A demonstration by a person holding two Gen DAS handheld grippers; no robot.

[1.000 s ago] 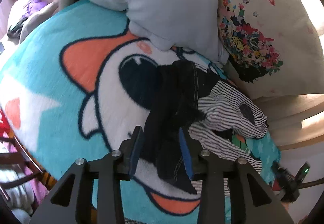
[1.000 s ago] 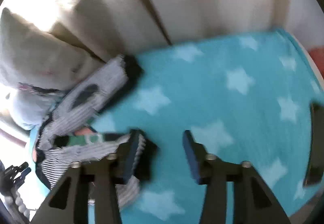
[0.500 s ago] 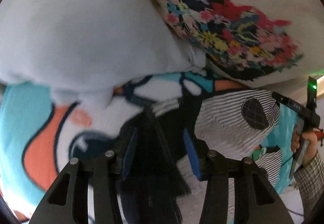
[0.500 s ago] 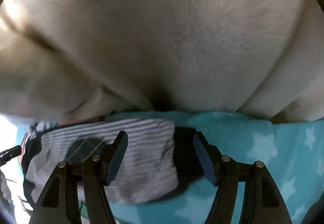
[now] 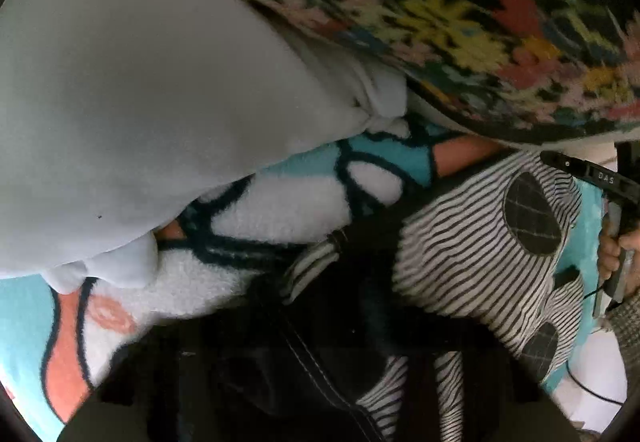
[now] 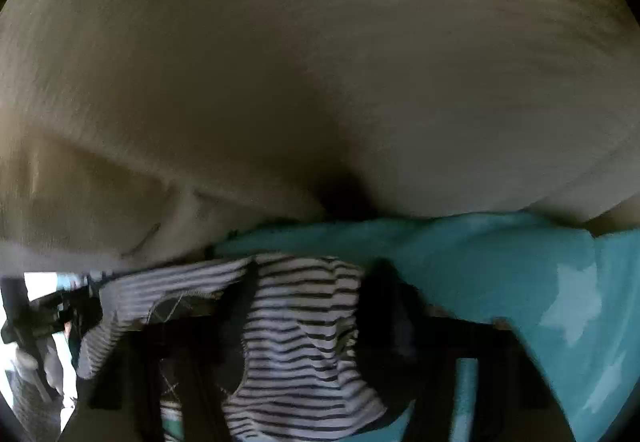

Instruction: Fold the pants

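Note:
The pants are black-and-white striped with dark oval knee patches and a black waistband. They lie crumpled on a cartoon-print blanket. In the left wrist view the striped cloth [image 5: 472, 242] lies right of centre and black cloth [image 5: 332, 342] fills the space between my left gripper's dark fingers. The left gripper [image 5: 320, 354] sits low in shadow; its jaws are hard to make out. In the right wrist view the striped cloth [image 6: 304, 330] lies between the right gripper's fingers. The right gripper [image 6: 308, 330] is pressed down over it, with its jaws blurred and dark.
A pale grey pillow [image 5: 140, 102] and a floral cushion [image 5: 460, 14] crowd the left gripper's far side. A beige plush cushion [image 6: 320, 62] rises right behind the pants. The teal star blanket [image 6: 520, 274] spreads to the right. The other hand-held gripper [image 5: 612, 194] shows at the right edge.
Both grippers have pushed forward and down onto the pants. The cloth now fills the space between each pair of fingers, and the pillows loom much closer.

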